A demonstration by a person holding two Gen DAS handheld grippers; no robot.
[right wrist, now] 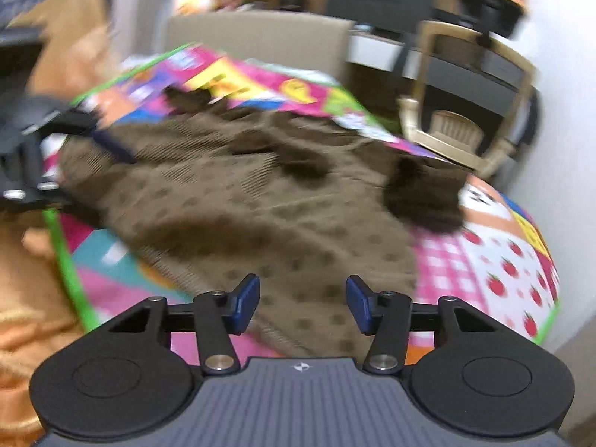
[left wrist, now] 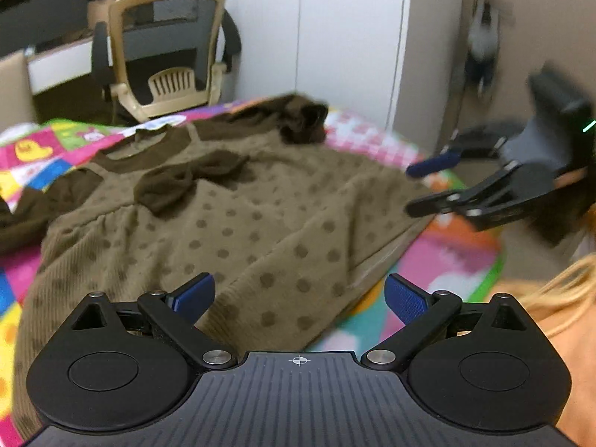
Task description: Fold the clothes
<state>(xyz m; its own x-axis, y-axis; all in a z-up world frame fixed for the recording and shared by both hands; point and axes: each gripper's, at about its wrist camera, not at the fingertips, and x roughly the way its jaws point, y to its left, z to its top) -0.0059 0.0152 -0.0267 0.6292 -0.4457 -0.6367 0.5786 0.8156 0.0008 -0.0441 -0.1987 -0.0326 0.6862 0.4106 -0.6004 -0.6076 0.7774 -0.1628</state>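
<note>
The olive-brown polka-dot knit dress (left wrist: 231,223) lies flat on the bright patchwork play mat (left wrist: 447,260), neckline away from me. My left gripper (left wrist: 300,294) and right gripper (right wrist: 302,303), both wide and empty, hover over its near hem.

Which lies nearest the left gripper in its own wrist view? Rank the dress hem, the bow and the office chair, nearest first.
From the left gripper:
1. Dress hem, right under the open fingers.
2. Bow, farther up the dress, left of centre.
3. Office chair, beyond the colourful mat, upper left.
</note>
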